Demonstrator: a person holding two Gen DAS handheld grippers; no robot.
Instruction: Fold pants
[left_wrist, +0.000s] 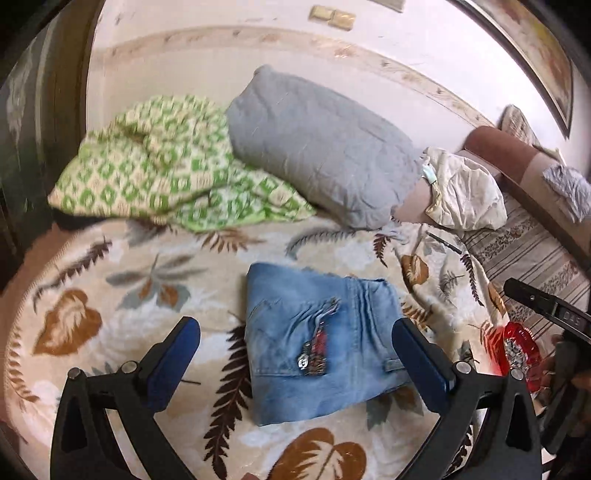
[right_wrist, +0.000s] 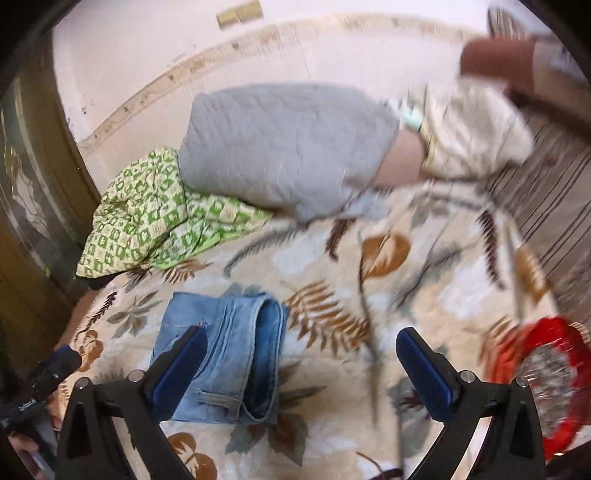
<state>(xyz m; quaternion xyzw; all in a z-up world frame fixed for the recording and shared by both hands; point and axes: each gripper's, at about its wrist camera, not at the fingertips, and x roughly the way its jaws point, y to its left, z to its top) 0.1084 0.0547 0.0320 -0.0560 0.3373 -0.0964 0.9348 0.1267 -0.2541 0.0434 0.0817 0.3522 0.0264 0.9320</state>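
Leaf-patterned bedding (left_wrist: 122, 280) covers the bed where a pair of light blue jeans (left_wrist: 321, 343) lies folded into a compact, roughly rectangular bundle. Seen from the left wrist camera, the bundle's long axis runs from the near edge of the bed away toward the pillows, tilted slightly to the left at its far end; a belt loop and a metal button mark its near portion. From the right wrist camera, the rolled fold edge of the jeans (right_wrist: 225, 354) runs along the bundle's right side.

Both tools hang above the bed with nothing in them. The left gripper (left_wrist: 295, 347) has its jaws spread to their widest, framing the jeans from above without touching them. The right gripper (right_wrist: 301, 365) is likewise spread wide and empty, its left finger over the denim in the picture, its right finger over bare bedding.

Behind the jeans, a grey pillow (left_wrist: 317, 147) rests partly on a green-and-cream patterned cloth (left_wrist: 155, 166). A red dish (right_wrist: 543, 384) sits at the right, well apart from the jeans.
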